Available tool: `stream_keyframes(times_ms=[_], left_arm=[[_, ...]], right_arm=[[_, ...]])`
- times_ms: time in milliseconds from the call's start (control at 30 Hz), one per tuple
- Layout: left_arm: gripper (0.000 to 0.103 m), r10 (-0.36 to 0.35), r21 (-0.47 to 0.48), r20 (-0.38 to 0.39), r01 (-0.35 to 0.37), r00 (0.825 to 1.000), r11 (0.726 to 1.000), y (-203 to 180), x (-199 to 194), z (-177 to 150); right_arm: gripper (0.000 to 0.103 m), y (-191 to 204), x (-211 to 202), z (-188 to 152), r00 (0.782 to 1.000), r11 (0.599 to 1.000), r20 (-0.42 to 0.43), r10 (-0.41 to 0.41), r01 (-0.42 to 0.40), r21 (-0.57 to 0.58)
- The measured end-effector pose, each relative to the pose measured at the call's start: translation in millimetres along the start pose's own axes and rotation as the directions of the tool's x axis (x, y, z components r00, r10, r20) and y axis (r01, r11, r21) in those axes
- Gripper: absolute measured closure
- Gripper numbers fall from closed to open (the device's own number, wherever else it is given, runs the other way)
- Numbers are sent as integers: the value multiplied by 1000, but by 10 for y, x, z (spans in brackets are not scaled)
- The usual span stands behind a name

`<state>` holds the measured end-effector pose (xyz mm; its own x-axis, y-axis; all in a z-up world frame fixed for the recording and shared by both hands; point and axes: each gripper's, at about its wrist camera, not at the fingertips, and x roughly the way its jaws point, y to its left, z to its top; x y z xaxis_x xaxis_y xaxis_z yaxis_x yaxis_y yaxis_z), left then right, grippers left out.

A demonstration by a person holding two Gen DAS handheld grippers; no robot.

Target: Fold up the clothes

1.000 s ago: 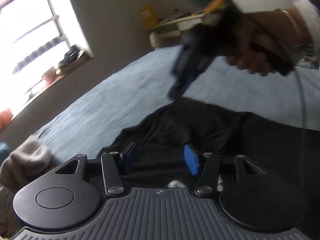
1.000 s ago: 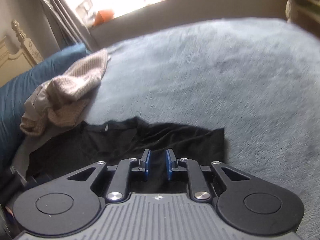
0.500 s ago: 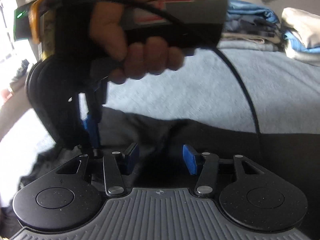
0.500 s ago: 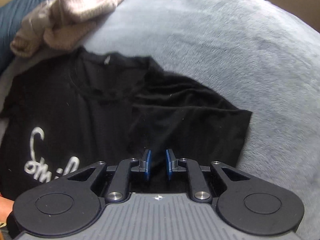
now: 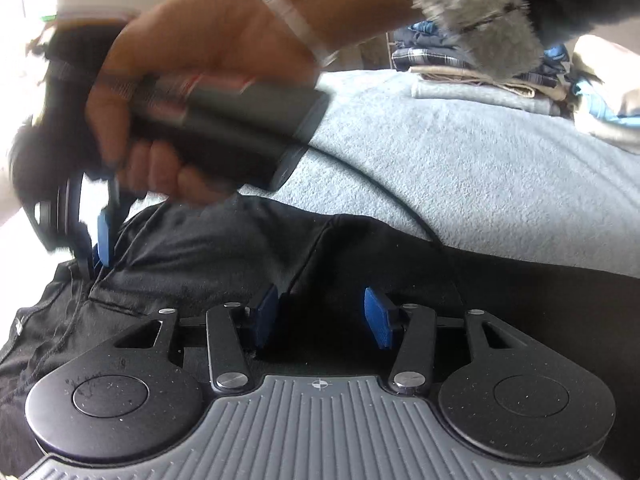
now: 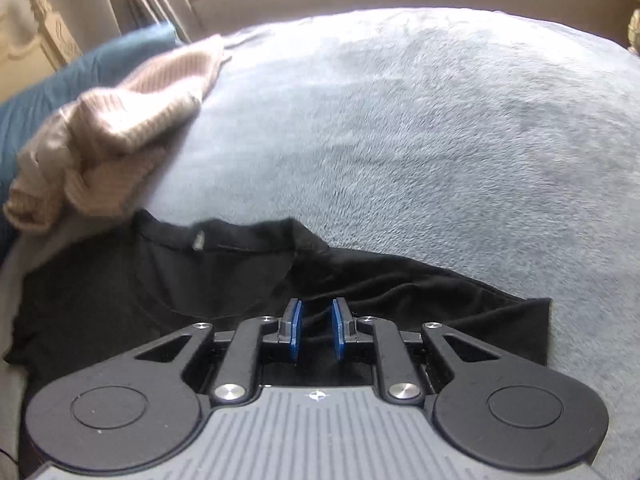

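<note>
A black T-shirt lies on a grey-blue bed cover. My left gripper is open, low over the shirt, with a raised fold of black cloth between its blue pads. In the left wrist view my right gripper points down, tips at the shirt's shoulder seam. In the right wrist view the shirt shows its collar and one sleeve; my right gripper has its pads narrowly apart with dark cloth in the gap. Whether it grips the cloth I cannot tell.
A beige knit garment lies crumpled on the bed beyond the collar, next to a blue pillow. A stack of folded clothes sits at the far side of the bed. A cable trails from the right gripper.
The right gripper has tilted and dropped toward the shirt's shoulder and sleeve; its view swung from looking down on the shirt to looking across the bed. The left gripper stays open over the shirt.
</note>
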<state>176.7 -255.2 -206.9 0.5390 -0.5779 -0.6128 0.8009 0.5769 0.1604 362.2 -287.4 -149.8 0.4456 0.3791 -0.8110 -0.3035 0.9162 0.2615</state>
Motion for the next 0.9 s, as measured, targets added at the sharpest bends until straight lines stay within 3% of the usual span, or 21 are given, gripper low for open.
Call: stream_keyframes(times_ms=[167, 233, 367, 467, 600, 733, 900], left_arm=[[54, -1, -26, 4, 1, 1000, 1000, 22, -98, -46], [53, 9, -12, 0, -9, 1000, 1000, 20, -164, -47], [50, 38, 6, 29, -39, 999, 999, 87, -534, -134], [50, 64, 15, 16, -65, 998, 998, 173, -890, -215], [49, 123, -18, -26, -123, 992, 992, 325, -1395, -237], [49, 216, -133, -140, -235, 966, 963, 527, -1866, -213], [48, 328, -283, -228, -384, 917, 879, 649, -2380, -418]], right_arm=[[84, 24, -94, -162, 988, 998, -151, 34, -41, -41], [84, 79, -37, -247, 989, 999, -146, 16, -21, -32], [84, 24, -387, -328, 994, 989, 18, 108, -109, 96], [84, -73, -836, -436, 982, 978, 140, 128, -148, 147], [83, -107, -1263, -679, 962, 959, 232, 141, -191, 211], [83, 121, -1433, -863, 944, 940, 264, 200, -260, 218], [83, 469, -1593, -1062, 919, 916, 281, 278, -342, 211]])
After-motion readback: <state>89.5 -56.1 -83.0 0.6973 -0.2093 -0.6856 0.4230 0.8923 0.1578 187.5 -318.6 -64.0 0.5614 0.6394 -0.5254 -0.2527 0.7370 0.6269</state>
